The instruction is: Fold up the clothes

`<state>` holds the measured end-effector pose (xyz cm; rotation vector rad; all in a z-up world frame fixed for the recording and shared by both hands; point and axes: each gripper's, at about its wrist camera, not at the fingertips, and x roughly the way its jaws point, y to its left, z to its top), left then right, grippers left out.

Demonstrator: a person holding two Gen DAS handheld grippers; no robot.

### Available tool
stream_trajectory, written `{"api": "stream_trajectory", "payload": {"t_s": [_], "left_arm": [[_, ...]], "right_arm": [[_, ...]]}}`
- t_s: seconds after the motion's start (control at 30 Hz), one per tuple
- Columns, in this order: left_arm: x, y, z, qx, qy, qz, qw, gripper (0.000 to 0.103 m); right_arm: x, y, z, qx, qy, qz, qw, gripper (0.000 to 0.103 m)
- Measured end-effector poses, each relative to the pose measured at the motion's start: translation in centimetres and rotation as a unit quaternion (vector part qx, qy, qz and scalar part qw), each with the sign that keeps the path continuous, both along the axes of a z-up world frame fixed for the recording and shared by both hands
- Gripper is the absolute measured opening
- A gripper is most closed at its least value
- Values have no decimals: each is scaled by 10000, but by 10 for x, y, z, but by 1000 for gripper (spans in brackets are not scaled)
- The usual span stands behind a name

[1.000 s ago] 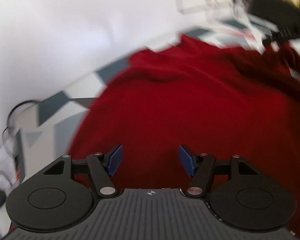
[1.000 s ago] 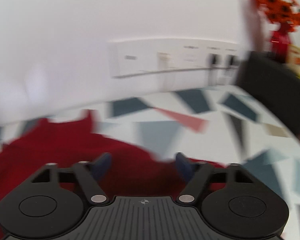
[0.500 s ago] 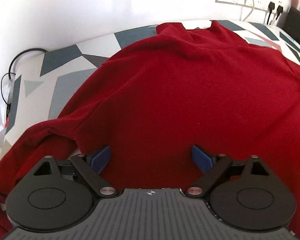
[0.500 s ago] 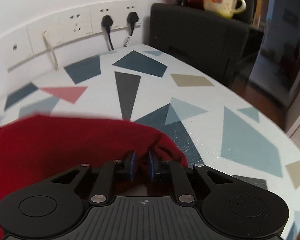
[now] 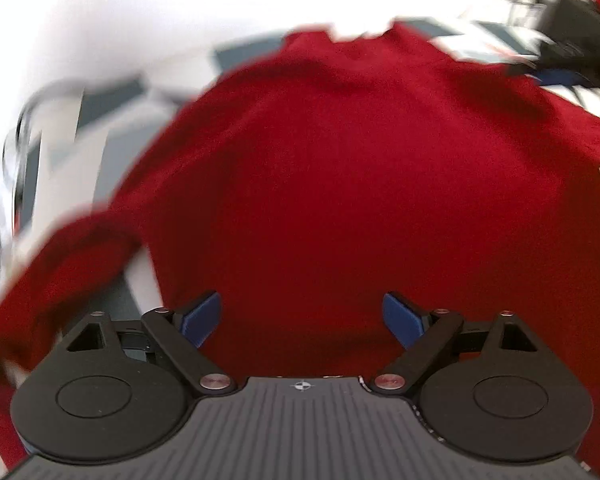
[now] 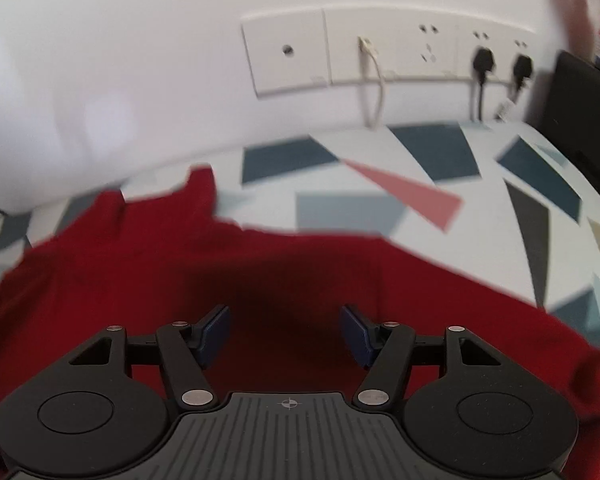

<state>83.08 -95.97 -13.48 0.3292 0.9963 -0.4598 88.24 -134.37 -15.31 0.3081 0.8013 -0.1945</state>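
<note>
The right gripper (image 6: 286,334) has just let go, its fingers opening with nothing pinched, so the red sweater (image 5: 360,184) lies spread on the patterned bench (image 6: 480,216) (left gripper (image 5: 302,318) wide, empty), ready for regrasping.

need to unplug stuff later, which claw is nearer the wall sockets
Right. The right claw faces the wall sockets just past the red shirt; from the left claw they sit far off at top right.

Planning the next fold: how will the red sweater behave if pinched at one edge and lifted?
The red sweater would probably droop, since it lies in soft wrinkles. Its sleeve would likely trail across the table.
</note>
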Motion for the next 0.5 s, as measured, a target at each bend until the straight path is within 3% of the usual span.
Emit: {"api": "stream_trajectory", "payload": {"t_s": [0.1,0.2,0.3,0.4,0.47,0.5], "left_arm": [[15,-7,21,-434,-560,-417,9966,86],[70,-21,30,-1029,-626,-396,9919,86],[129,-39,15,-984,-284,-19,9947,88],[163,-44,-11,-743,269,173,9967,89],[160,-45,-17,-598,138,-65,9981,103],[156,-50,-20,-413,39,-197,9989,103]], "right_arm": [[22,-11,10,266,-275,200,9991,54],[55,-16,12,299,-392,441,9978,52],[94,-14,6,450,-462,499,9967,53],[132,-7,-7,738,-227,687,9947,52],[148,-6,-16,806,-60,675,9944,52],[153,-5,-20,808,13,664,9945,52]]}}
